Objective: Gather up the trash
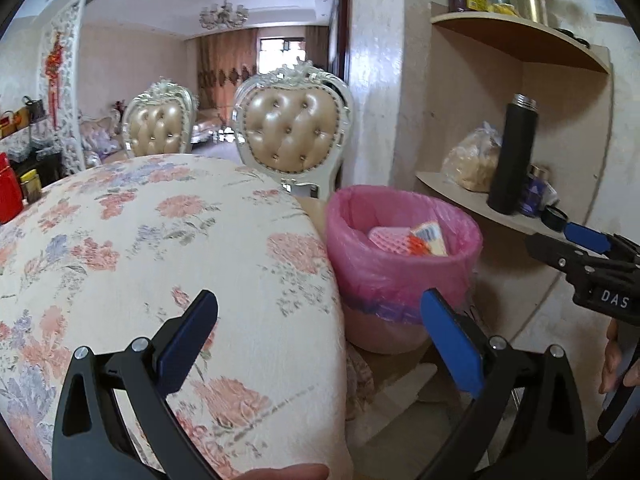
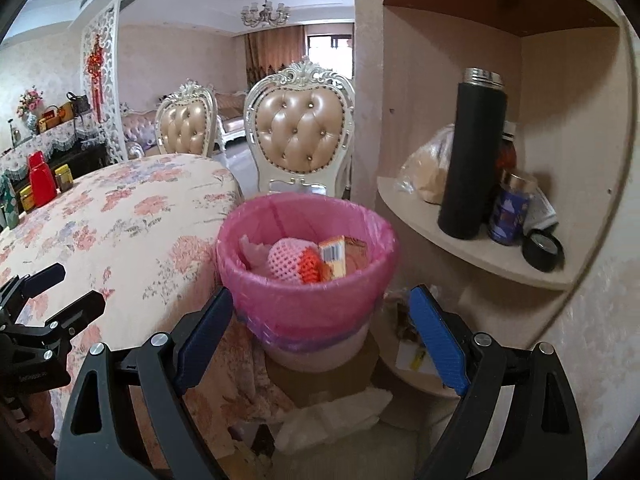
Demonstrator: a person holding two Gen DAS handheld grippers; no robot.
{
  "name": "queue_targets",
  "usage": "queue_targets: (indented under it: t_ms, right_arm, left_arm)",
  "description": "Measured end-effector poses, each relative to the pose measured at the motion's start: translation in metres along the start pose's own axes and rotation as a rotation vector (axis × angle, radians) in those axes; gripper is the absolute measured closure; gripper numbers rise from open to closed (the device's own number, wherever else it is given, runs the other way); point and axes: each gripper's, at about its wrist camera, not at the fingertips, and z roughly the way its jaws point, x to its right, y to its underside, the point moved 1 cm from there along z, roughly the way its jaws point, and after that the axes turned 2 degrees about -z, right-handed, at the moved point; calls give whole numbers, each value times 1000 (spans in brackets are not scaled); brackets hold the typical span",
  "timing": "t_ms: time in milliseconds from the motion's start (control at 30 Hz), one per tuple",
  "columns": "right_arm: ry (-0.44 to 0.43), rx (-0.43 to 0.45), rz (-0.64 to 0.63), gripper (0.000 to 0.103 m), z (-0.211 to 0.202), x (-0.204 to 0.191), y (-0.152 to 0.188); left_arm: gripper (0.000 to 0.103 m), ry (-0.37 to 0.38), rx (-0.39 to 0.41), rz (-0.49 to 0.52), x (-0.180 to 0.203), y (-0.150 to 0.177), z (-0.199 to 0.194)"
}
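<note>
Judging by what lies in the bin (image 2: 308, 276), the collecting looks mostly done: the pink-lined pail holds a pink foam net (image 2: 286, 262), an orange mesh piece (image 2: 310, 268) and a small yellow carton with a barcode (image 2: 332, 258), all resting inside the liner near its far side. The flowered tabletop (image 1: 160, 248) just beside the bin shows no loose scrap in either view, so nothing obvious is left to pick up there, though its near edge is hidden under the tools. Both tools are empty: the left gripper (image 1: 320, 332) has its blue pads spread wide with nothing between them, one finger over the cloth and the other in front of the bin's side; the right gripper (image 2: 322, 332) is equally wide apart, framing the bin's lower wall without touching it, as far as I can tell. The right wrist view alone shows what may still be unfinished: crumpled white paper (image 2: 332, 416) on the floor below the bin, and scraps on the low shelf (image 2: 412, 368) beside it, which could be trash or not. It also shows more of the bin's contents. The left wrist view adds the right gripper from the side, near the black flask (image 1: 512, 156) on the shelf, its jaws parted.
</note>
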Motion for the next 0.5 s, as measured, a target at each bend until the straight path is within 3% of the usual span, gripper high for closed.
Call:
queue_targets:
  t_ms: [500]
  right_arm:
    - [58, -21, -7, 18, -20, 11, 17]
  left_arm:
    - [5, 134, -31, 76, 16, 13, -5]
